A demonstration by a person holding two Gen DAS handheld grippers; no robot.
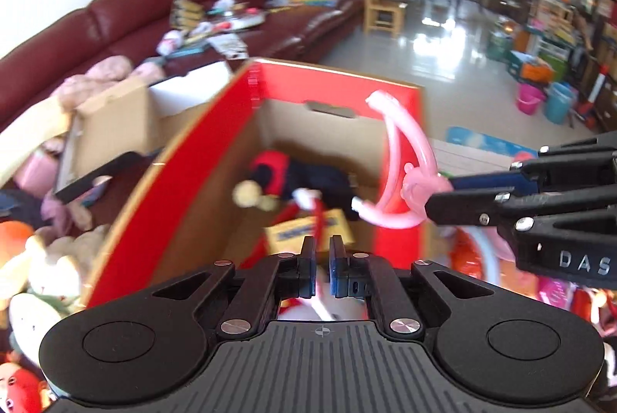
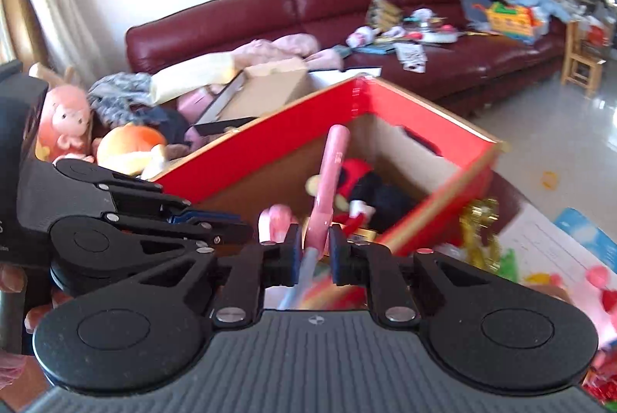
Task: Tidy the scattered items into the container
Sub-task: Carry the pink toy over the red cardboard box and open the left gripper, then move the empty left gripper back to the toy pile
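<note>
The red cardboard box, brown inside with a cut-out handle slot, stands open ahead of both tongs, beside the maroon leather sofa. Inside lie a red-and-black plush doll and a yellow carton. The right tongs are clamped on a glossy pink plastic curved toy, held over the box's right wall. The left tongs are nearly together, gripping nothing that can be made out. Only the right wrist view shows the orange plush left of the box.
</note>
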